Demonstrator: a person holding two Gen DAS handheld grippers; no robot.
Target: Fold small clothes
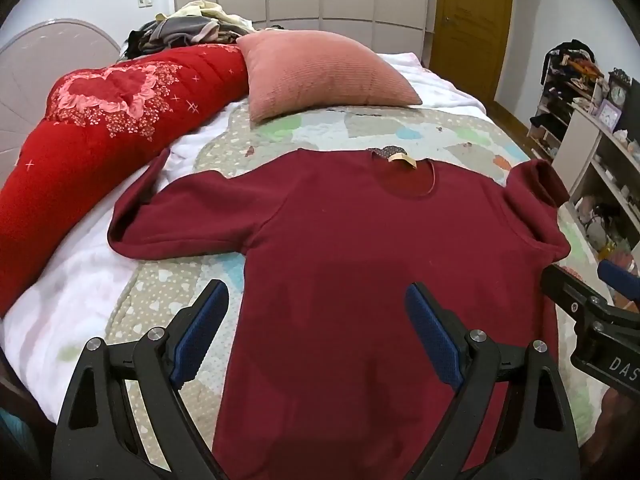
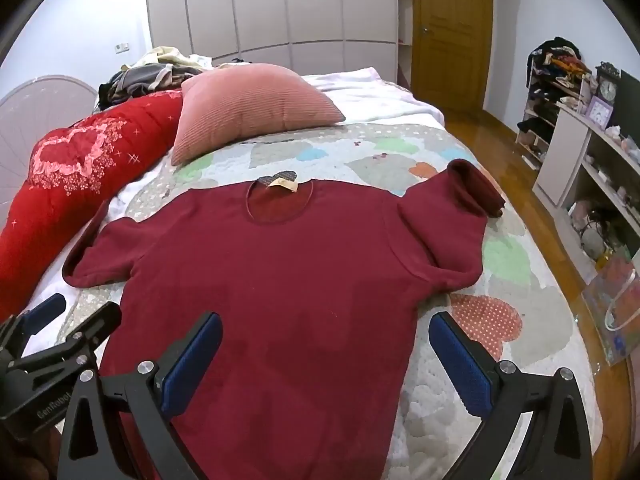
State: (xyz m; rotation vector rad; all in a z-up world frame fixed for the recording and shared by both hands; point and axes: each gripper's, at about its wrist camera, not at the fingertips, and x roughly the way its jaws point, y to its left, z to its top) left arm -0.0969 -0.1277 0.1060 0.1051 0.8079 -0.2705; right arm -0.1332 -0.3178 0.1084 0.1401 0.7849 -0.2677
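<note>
A dark red long-sleeved sweater [image 1: 352,240] lies flat, front up, on the quilted bedspread [image 1: 168,292], neck away from me. It also shows in the right wrist view [image 2: 280,272]. Its left sleeve [image 1: 160,216] stretches toward the red quilt; its right sleeve [image 2: 452,208] is bent back with the cuff raised. My left gripper [image 1: 316,300] is open above the sweater's lower left part. My right gripper [image 2: 324,332] is open above its lower right edge. Neither holds anything.
A pink cushion [image 1: 320,72] and a rolled red quilt [image 1: 92,128] lie at the bed's far side, with a pile of clothes [image 1: 192,28] behind. Shelves [image 2: 592,152] and wooden floor lie to the right. A bag [image 2: 616,304] stands beside the bed.
</note>
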